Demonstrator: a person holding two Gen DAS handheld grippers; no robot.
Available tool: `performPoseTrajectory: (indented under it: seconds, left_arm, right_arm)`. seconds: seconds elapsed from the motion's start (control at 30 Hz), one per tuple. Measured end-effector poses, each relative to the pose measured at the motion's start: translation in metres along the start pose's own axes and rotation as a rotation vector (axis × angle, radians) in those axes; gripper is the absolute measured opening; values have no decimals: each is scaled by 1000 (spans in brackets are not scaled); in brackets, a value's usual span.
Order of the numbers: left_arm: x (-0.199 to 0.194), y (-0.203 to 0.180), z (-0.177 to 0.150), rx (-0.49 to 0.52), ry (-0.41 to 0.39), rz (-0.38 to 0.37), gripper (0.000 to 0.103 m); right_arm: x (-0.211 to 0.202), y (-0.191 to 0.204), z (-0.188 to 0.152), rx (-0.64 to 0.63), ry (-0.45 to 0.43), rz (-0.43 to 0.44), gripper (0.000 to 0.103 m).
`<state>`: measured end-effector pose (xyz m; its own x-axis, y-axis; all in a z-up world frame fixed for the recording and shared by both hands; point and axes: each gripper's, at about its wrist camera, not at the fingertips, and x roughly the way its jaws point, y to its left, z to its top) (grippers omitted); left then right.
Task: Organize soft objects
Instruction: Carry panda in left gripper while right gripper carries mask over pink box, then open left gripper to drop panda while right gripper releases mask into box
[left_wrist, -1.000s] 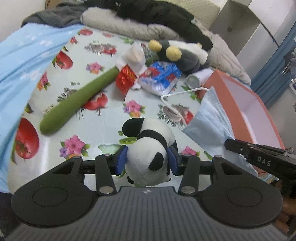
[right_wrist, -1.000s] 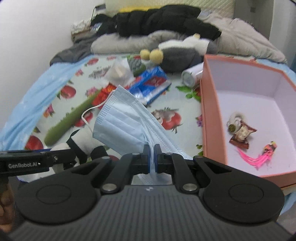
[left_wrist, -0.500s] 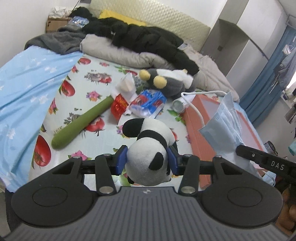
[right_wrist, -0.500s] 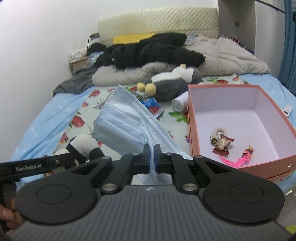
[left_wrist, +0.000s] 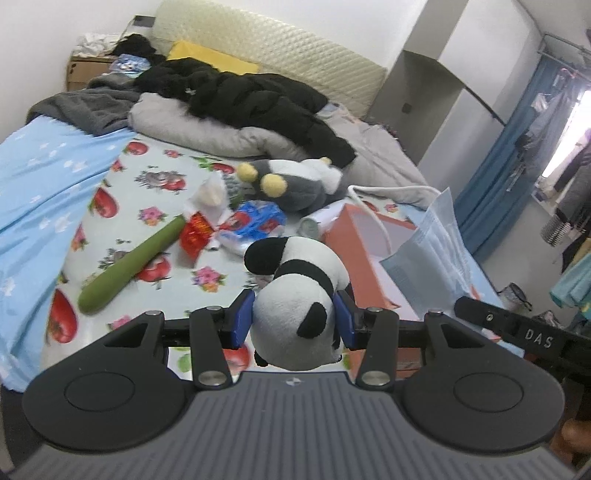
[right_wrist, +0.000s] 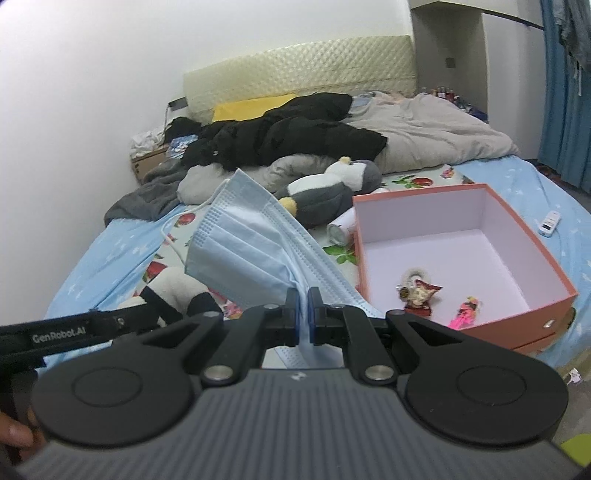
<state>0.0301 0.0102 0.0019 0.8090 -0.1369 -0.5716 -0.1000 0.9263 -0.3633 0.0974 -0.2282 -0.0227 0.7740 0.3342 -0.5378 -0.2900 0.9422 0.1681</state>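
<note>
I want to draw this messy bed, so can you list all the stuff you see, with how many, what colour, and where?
panda: 1, black and white, in the left gripper
mask: 1, light blue, in the right gripper
box: 1, orange outside, pale inside, on the bed's right side
trinkets: 2 small ones, brownish and pink, inside the box
penguin: 1, grey and white, yellow feet, behind the box
cucumber: 1, green, on the fruit-print sheet
packets: a small pile, red, blue, white, beside the cucumber
jacket: 1, black, on the grey quilt
remote: 1, white, right of the box
left gripper: 1, black, blue pads, shut on panda
right gripper: 1, black, shut on mask
</note>
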Motion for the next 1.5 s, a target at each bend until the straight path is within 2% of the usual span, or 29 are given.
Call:
performPoseTrajectory:
  seconds: [0.43,0.7,1.03,1.5]
  left_arm:
    - [22,-69,11,110,29,-145,52]
    - [63,-101,24,163,76,-186,52]
    - [154,-140,49,210,149,-197,53]
    - [303,-184,66,265,269,-204,53]
  right_arm:
    - [-35,-44,1,86,-39,-104,8]
    - [-26,-74,7,142,-30,-152,8]
    - [19,-124,28,198,5,-195,9]
    - [114,-194,46,220,100,-223,9]
